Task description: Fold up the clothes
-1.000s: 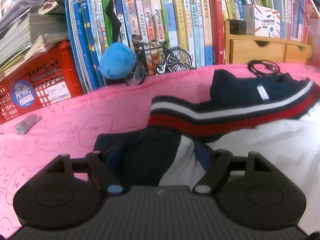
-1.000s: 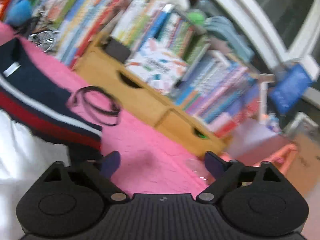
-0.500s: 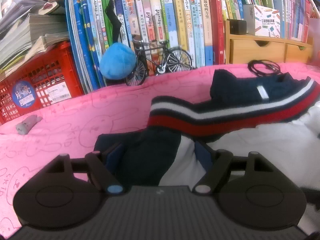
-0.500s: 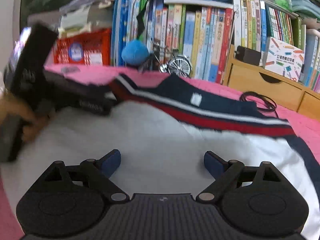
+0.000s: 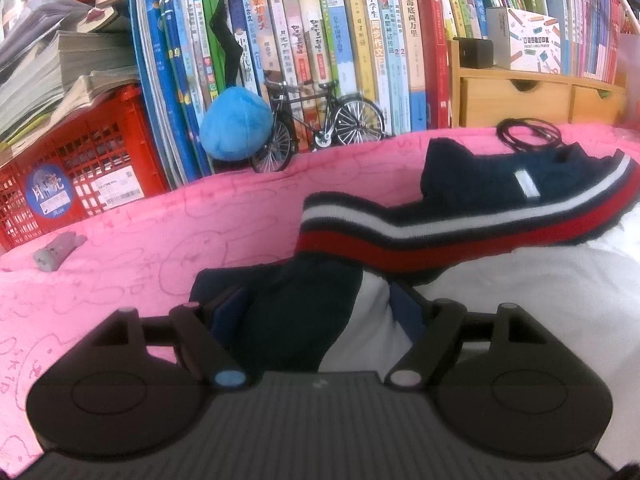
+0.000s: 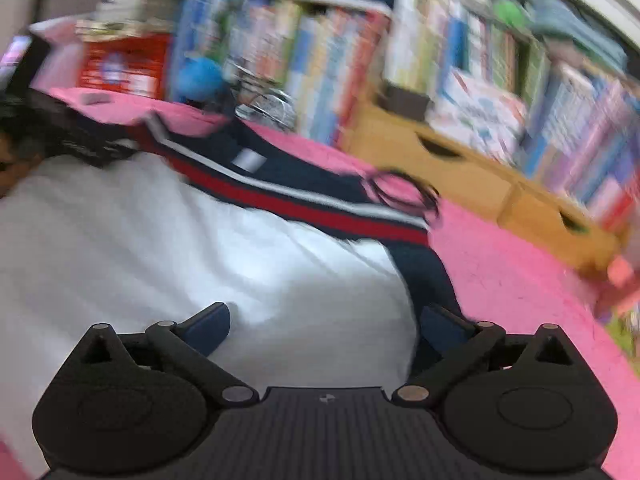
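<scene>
A sweater [image 5: 460, 232] with a white body, red, white and navy chest stripes and a navy collar lies spread on the pink blanket [image 5: 140, 248]. My left gripper [image 5: 316, 312] rests at its left shoulder, jaws wide, with navy and white cloth lying between the fingers; no pinch shows. It appears as a dark blur [image 6: 80, 140] at the left of the right wrist view. My right gripper [image 6: 324, 328] is over the sweater [image 6: 200, 240] at its right side and its jaws are opening. One finger is above the white body, the other above the navy sleeve [image 6: 424, 268].
Packed bookshelves [image 5: 360, 40] run along the back. In front of them are a red crate [image 5: 80, 152], a blue plush ball [image 5: 236, 124], a model bicycle [image 5: 320, 120] and a wooden drawer box [image 5: 520, 96]. A black cable loop [image 5: 528, 132] lies behind the collar and a small grey toy [image 5: 56, 248] at the left.
The right wrist view swung from the shelves at the right onto the sweater, then back a little rightward. Its jaws have spread wider. The left gripper has not moved.
</scene>
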The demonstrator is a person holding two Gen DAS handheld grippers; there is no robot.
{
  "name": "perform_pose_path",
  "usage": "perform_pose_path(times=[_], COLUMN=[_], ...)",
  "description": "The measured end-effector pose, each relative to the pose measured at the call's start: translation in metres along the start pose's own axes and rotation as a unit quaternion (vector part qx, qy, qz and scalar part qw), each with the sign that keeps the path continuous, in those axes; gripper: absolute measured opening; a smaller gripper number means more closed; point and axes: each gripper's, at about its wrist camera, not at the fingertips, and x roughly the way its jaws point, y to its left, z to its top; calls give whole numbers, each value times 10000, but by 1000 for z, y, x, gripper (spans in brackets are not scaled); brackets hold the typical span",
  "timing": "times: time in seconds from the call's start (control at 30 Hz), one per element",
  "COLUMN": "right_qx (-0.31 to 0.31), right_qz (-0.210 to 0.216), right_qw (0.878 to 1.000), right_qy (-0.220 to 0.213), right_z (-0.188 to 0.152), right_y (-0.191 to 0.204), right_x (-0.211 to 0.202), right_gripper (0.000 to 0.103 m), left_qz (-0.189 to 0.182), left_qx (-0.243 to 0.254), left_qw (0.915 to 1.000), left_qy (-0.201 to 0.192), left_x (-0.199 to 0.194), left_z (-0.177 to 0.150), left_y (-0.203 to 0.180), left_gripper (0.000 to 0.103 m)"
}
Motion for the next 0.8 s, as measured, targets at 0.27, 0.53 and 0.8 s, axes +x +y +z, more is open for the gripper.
perform_pose_path(times=[0.27,0.53,0.8], right_qx=[-290,355,344], right_qz=[1484,1877,1846], right_qw=[9883,9815,9821], right_qy=[-188,130,124], right_z=[2,0,0], right_y=[32,13,18], right_x=[15,26,28], right_gripper=[103,103,103], left_qz=[126,252,179], left_qx=[138,242,283], left_qw=[9998,9994,9988], left_qy=[-45,-83,-360], left_x=[-1,-3,-64], left_z=[0,-1,8], left_y=[-5,-9,-20], left_gripper=[80,81,68])
